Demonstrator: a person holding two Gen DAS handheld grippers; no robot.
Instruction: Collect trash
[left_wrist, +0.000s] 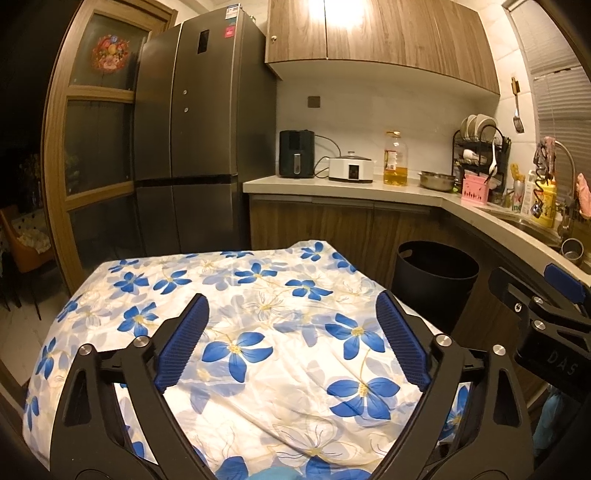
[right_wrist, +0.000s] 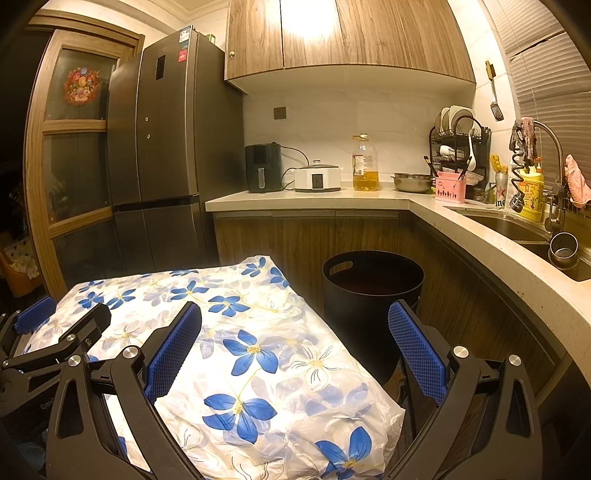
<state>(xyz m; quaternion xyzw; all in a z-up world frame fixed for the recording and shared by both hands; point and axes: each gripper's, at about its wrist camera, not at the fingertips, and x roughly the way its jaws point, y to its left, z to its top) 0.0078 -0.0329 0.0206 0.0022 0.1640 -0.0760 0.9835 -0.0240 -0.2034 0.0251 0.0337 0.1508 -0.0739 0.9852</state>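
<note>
In a dim kitchen corner, a tall dark refrigerator (left_wrist: 192, 122) stands left of an L-shaped countertop (right_wrist: 306, 197) with wood cabinets above and below. In front of it sits a table under a blue-flowered cloth (left_wrist: 258, 332), its surface wrinkled and bare of any litter that either view shows. Just beside the table's far right corner, against the lower cabinets, stands a round black trash bin (right_wrist: 371, 291) with a cut-out handle — open-topped, its inside too dark to tell whether anything lies in it.

On the counter, going down in size: a black air fryer (left_wrist: 296, 153), a dish rack (right_wrist: 460, 147) stacked with plates, a white cooker (right_wrist: 317, 179), an oil bottle (left_wrist: 396, 158), a steel bowl (right_wrist: 412, 182) and a pink caddy (right_wrist: 448, 188).

The left gripper (left_wrist: 291, 328) hovers over the cloth with its blue ribbed jaws spread wide and nothing between them. The right gripper (right_wrist: 295, 343) hangs over the table's right edge, jaws likewise apart and empty, the bin just beyond its right finger.

No trash piece is visible — so the main risk is a grasp at nothing. A low pinch would likely snag the loose cloth and drag it off the table, and a rightward swing could knock the bin.
</note>
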